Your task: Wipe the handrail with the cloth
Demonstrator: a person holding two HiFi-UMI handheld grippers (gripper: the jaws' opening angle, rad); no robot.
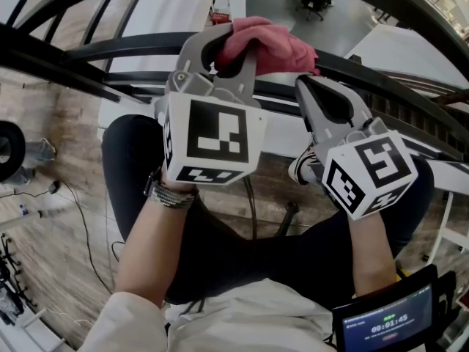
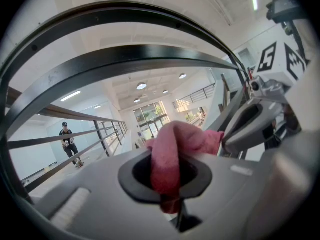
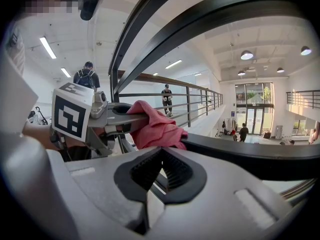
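Pink cloth (image 1: 270, 44) bunched on top of black handrail (image 1: 381, 79), pinched between jaws of left gripper (image 1: 229, 44); loose end spreads right, toward right gripper (image 1: 314, 86). Rail long axis runs left-right across head view, sloping down at right. Right gripper jaws together, empty, just beside cloth, near rail. Wiping stroke probably goes along rail.

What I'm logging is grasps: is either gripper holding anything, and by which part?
The left gripper pinches a bunched fold of the pink cloth; the right gripper is shut on nothing.
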